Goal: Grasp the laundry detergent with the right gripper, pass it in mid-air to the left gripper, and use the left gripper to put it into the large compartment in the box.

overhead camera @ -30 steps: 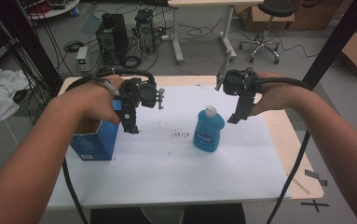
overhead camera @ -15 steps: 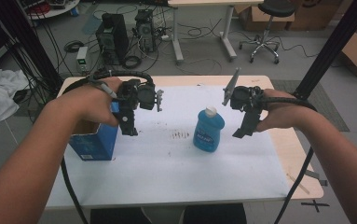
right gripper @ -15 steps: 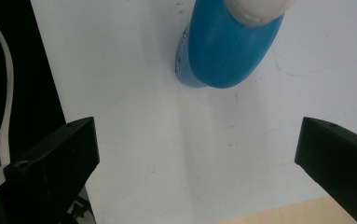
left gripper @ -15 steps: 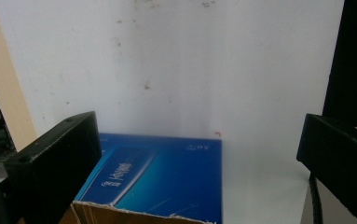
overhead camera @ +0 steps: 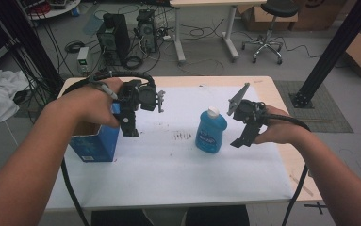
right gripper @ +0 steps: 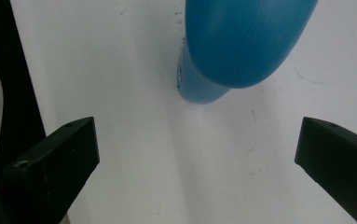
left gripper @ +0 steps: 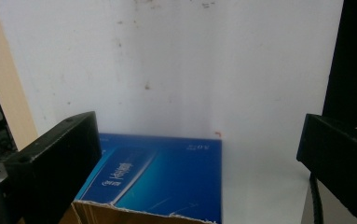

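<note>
A blue bottle [overhead camera: 210, 132] with a white cap stands upright near the middle of the white table [overhead camera: 178, 179]. My right gripper [overhead camera: 240, 140] hangs open just right of the bottle, jaws pointing down, nothing between them. From the right gripper view the bottle [right gripper: 241, 42] bulges ahead of the jaws, apart from them. An open blue carton [overhead camera: 95, 143] stands at the table's left. My left gripper [overhead camera: 130, 129] hovers open at the carton's right edge. The carton [left gripper: 157, 179] lies low between the spread jaws in the left gripper view.
The white table top is bordered by a wooden edge [overhead camera: 291, 122] on the right and back. Small dark marks [overhead camera: 182, 136] sit left of the bottle. Beyond the table, the floor holds computer cases [overhead camera: 114, 35], cables, a stool [overhead camera: 270, 28] and a black post [overhead camera: 333, 47].
My right gripper has moved down and toward me, from above and right of the bottle to beside its lower right. The left gripper and carton stay about the same.
</note>
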A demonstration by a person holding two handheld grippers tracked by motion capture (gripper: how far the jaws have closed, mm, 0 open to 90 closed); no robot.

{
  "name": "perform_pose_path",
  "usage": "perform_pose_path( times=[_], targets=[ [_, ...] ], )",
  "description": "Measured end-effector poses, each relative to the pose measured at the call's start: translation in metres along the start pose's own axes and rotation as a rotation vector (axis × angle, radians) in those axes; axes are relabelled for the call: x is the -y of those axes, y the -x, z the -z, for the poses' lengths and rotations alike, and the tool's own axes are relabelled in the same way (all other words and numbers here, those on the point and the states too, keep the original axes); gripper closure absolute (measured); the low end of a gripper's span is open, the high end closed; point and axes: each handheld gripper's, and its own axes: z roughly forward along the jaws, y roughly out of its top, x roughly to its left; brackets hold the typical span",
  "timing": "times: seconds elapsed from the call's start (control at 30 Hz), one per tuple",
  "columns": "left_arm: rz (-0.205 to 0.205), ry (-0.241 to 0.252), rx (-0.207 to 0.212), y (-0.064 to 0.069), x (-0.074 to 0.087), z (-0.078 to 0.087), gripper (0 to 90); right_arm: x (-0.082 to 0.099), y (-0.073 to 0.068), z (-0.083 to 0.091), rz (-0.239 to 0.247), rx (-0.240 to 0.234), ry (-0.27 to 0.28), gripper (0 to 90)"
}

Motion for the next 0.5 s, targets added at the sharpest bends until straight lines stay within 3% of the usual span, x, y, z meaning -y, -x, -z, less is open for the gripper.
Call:
perform_pose_path(
  times=[0.3, 0.5],
  targets=[
    [-0.014, -0.001, 0.004, 0.002, -0.002, 0.000, 0.1, 0.010, 0.007, -0.023, -0.025, 0.004, 0.078, 0.0],
    [-0.014, 0.001, 0.004, 0.004, -0.001, 0.000, 0.1, 0.018, 0.007, -0.032, -0.050, 0.012, 0.188, 0.0]
  ],
)
